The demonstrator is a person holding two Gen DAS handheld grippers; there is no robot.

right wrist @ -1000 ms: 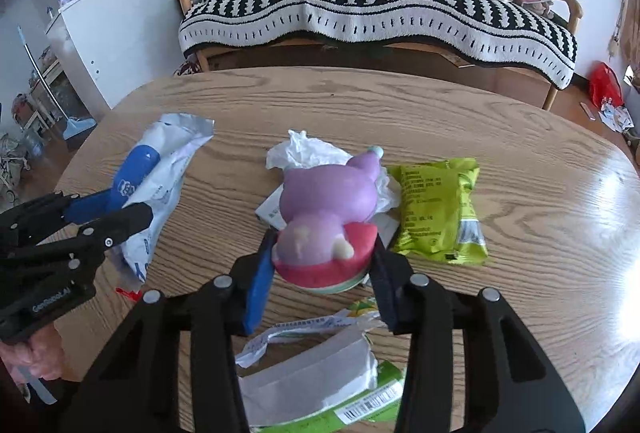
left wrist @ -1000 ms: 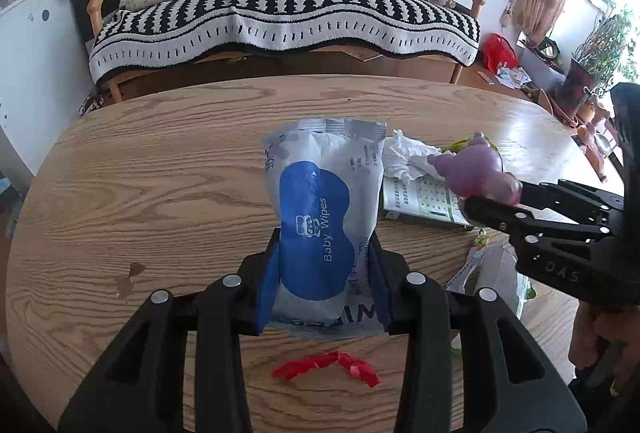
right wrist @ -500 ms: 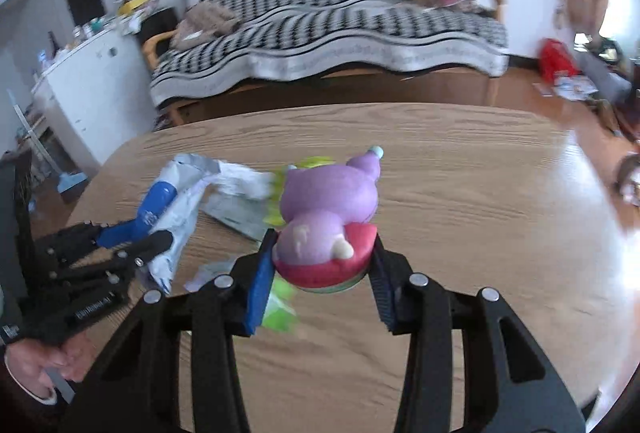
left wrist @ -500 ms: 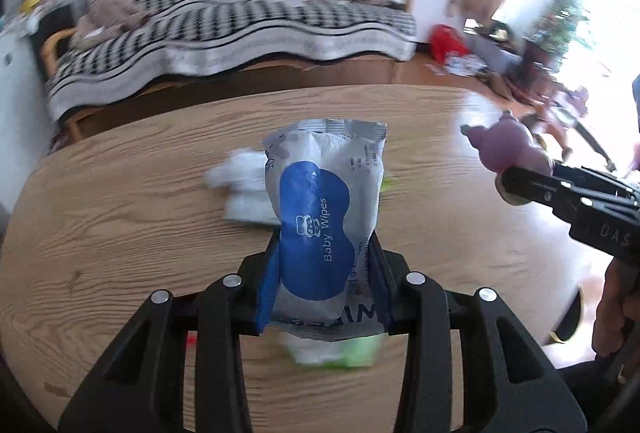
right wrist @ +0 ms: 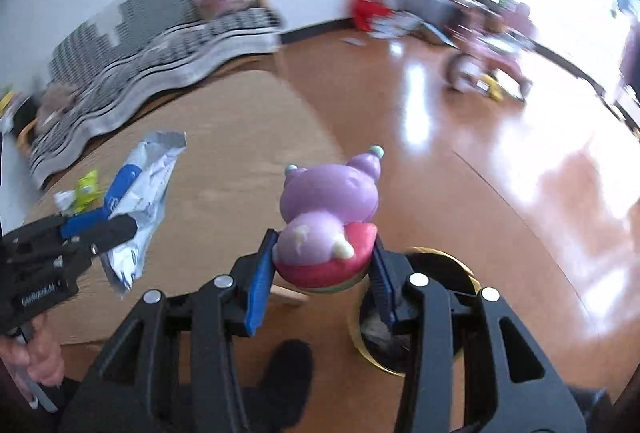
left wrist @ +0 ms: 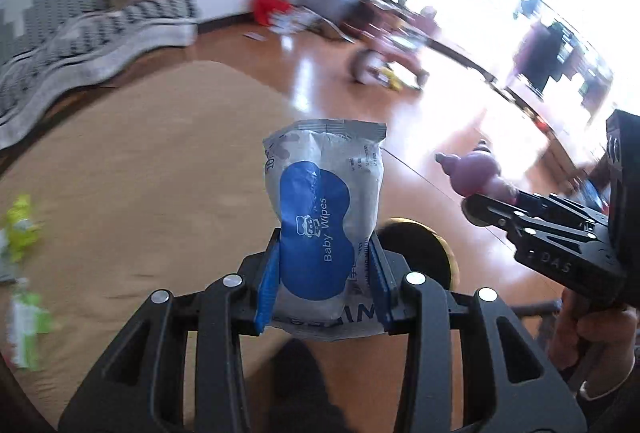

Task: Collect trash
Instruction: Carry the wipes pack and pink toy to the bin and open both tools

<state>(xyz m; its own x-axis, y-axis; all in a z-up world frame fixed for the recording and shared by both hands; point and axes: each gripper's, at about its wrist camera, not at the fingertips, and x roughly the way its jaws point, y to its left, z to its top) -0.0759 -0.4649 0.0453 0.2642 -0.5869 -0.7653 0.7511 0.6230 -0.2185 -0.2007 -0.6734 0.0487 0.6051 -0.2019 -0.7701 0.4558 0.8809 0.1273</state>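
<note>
Left hand-held gripper [left wrist: 325,279] clamps wipes pack [left wrist: 324,209] low: soft, light | right hand-held gripper [right wrist: 320,275] grips toy [right wrist: 326,217] base: smooth, slippery

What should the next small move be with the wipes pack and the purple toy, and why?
Probably carry both on until they hang over the gold-rimmed bin on the floor. The left gripper clamps the baby wipes pack, the right gripper the purple toy; the bin shows just behind both.
</note>
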